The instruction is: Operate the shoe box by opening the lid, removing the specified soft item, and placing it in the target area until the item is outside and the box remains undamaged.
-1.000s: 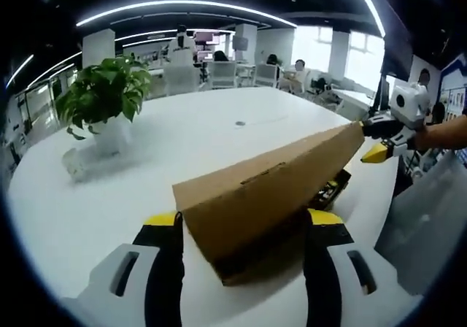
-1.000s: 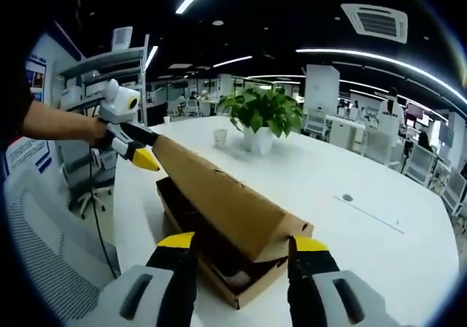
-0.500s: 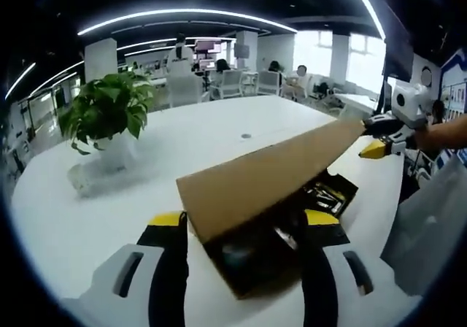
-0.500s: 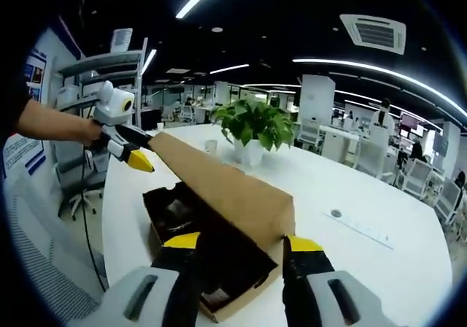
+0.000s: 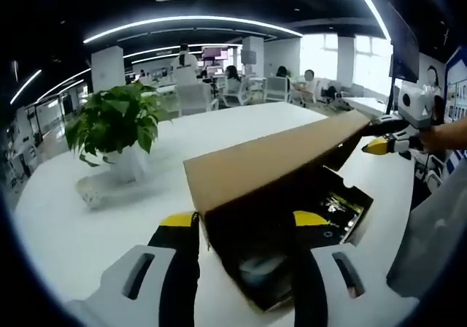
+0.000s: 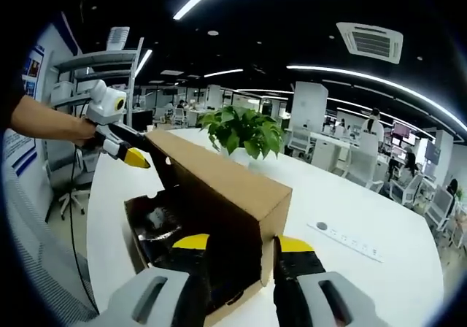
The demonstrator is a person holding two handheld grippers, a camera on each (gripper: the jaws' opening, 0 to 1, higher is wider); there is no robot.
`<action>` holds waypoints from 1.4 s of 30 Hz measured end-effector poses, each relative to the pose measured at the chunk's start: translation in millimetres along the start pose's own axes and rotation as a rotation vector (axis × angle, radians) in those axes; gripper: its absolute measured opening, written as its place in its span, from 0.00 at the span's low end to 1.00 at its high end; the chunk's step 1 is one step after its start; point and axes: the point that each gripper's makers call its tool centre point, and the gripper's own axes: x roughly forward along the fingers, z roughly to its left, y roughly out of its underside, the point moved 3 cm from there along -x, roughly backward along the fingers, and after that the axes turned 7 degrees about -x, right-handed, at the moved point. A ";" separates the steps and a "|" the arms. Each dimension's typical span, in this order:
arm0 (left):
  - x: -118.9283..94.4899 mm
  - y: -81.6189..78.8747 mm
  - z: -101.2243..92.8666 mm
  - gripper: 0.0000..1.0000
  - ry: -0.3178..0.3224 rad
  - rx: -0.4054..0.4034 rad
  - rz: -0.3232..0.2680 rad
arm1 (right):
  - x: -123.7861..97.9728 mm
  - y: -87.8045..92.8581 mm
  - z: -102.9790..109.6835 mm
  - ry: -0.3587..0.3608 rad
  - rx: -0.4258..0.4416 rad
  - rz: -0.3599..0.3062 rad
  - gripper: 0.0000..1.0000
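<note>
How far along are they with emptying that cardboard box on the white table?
The lid is already swung up nearly upright, so the opening step looks close to done. Right now both grippers, the left gripper and the right gripper, grip the lid's two ends. The shoe box still has dark contents inside; taking out the soft item and setting it on the table remains.

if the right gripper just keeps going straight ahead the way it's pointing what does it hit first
Most likely the raised cardboard lid of the shoe box; its end already sits between the right gripper jaws, so there is hardly any free travel.
</note>
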 end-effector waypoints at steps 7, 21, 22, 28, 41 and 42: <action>6.7 -7.5 7.1 0.39 -0.020 0.010 -0.013 | 6.1 -3.6 -11.8 0.032 -0.011 0.007 0.22; 15.7 -18.0 27.6 0.17 -0.097 -0.001 -0.038 | 14.7 -5.7 -35.1 0.086 0.000 0.011 0.05; 16.1 -18.6 29.0 0.15 -0.104 -0.003 -0.039 | 15.2 -5.9 -36.0 0.089 0.000 0.011 0.04; 19.7 -21.8 38.8 0.07 -0.140 -0.013 -0.047 | 19.9 -6.9 -41.9 0.099 0.004 0.012 0.02; 27.2 -26.2 50.3 0.01 -0.177 -0.017 -0.055 | 23.7 -7.4 -47.6 0.103 0.030 -0.002 0.02; 27.7 -26.4 50.8 0.00 -0.179 -0.022 -0.056 | 23.9 -7.4 -48.2 0.101 0.062 -0.008 0.02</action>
